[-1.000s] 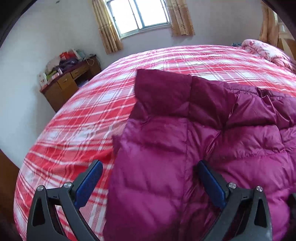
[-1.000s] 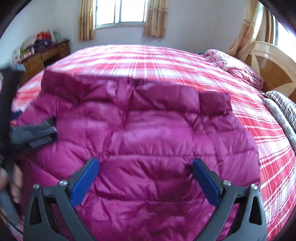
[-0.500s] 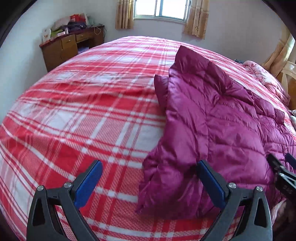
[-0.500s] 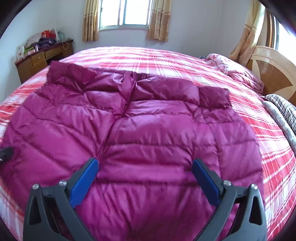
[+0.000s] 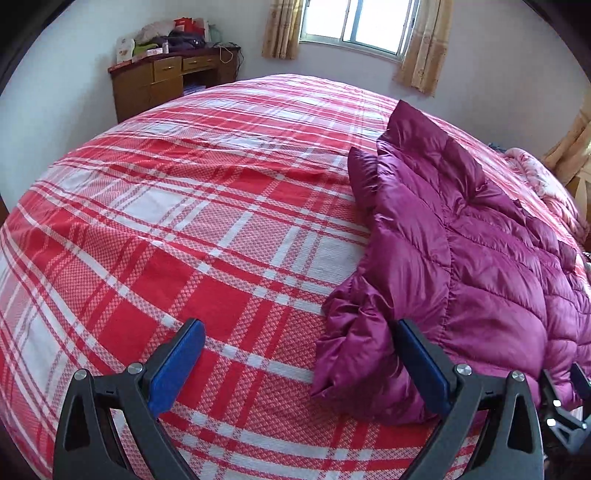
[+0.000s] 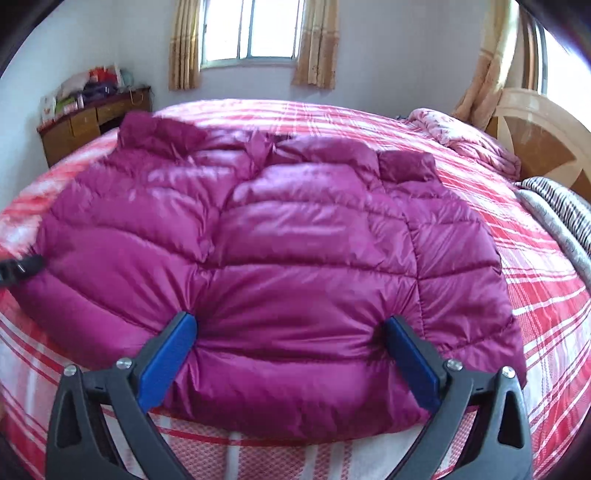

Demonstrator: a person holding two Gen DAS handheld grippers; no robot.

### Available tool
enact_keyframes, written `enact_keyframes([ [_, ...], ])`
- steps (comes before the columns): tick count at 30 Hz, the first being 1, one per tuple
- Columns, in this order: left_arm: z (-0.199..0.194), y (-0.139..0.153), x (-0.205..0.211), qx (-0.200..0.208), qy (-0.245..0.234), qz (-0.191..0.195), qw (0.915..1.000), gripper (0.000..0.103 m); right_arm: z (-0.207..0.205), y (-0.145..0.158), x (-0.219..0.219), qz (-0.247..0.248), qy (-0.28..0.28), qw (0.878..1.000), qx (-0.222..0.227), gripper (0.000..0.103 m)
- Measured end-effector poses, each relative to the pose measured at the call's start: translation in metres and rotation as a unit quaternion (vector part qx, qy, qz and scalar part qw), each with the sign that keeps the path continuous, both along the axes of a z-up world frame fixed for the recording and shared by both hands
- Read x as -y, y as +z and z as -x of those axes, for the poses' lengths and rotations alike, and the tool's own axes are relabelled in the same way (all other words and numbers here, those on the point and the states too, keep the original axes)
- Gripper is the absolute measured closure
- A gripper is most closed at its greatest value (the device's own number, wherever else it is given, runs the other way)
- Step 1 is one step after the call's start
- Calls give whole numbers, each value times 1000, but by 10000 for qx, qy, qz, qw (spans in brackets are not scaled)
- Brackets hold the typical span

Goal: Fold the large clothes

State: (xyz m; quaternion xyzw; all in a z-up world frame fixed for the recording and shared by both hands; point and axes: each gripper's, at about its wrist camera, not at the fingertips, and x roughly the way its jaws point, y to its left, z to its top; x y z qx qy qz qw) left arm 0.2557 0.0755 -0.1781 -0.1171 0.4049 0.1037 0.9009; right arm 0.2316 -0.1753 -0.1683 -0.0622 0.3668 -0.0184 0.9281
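Left wrist view shows the left gripper (image 5: 299,363) hanging with its blue pads spread wide above the red-and-white plaid bedspread (image 5: 177,229), nothing between them; its right pad sits just beside the crumpled cuff end of the magenta down jacket (image 5: 461,266), which fills the frame from 1 o'clock down to 4 o'clock. At 5 o'clock, at the frame's edge, part of the other tool pokes in next to the jacket's hem. A wooden desk (image 5: 166,79) piled with clutter stands at 11 o'clock against the wall, and a curtained window (image 5: 356,24) is at 12 o'clock. From the right wrist camera, the right gripper (image 6: 291,356) is likewise spread apart, both pads touching the jacket's near hem, which bulges between them without being pinched. The jacket lies flat and puffy across the middle of the bed, collar toward 12 o'clock, sleeves folded in over the body. A pink floral quilt (image 6: 465,140) is bunched at 2 o'clock by the wooden headboard (image 6: 546,133), with a striped blanket (image 6: 561,218) at 3 o'clock.
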Motion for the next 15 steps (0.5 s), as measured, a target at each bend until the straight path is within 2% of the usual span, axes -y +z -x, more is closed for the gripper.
enact_keyframes([
  [6, 1, 0, 25, 66, -486, 84, 9988, 1, 1, 2, 5, -59, 30, 9999, -135, 0],
  [7, 2, -1, 27, 103, -538, 61, 9985, 9, 0, 3, 5, -84, 52, 9998, -155, 0],
  [8, 3, 1, 30, 166, -606, 87, 9980, 35, 2, 7, 8, -171, 104, 9996, -183, 0],
  [9, 5, 3, 31, 240, -770, 210, 9965, 48, 4, 12, 12, -289, 167, 9993, -185, 1],
  [10, 4, 6, 31, 253, -875, 276, 9955, 65, 11, 20, 18, -405, 176, 9990, -84, 2],
  [11, 4, 9, 31, 288, -919, 253, 9950, 76, 16, 27, 23, -432, 103, 9990, 107, 3],
  [13, 5, 16, 31, 385, -1008, 219, 9939, 86, 31, 41, 40, -421, -193, 9971, 596, 4],
  [15, 8, 26, 35, 500, -1074, 175, 9928, 90, 35, 48, 61, -354, -564, 9949, 758, 7],
])
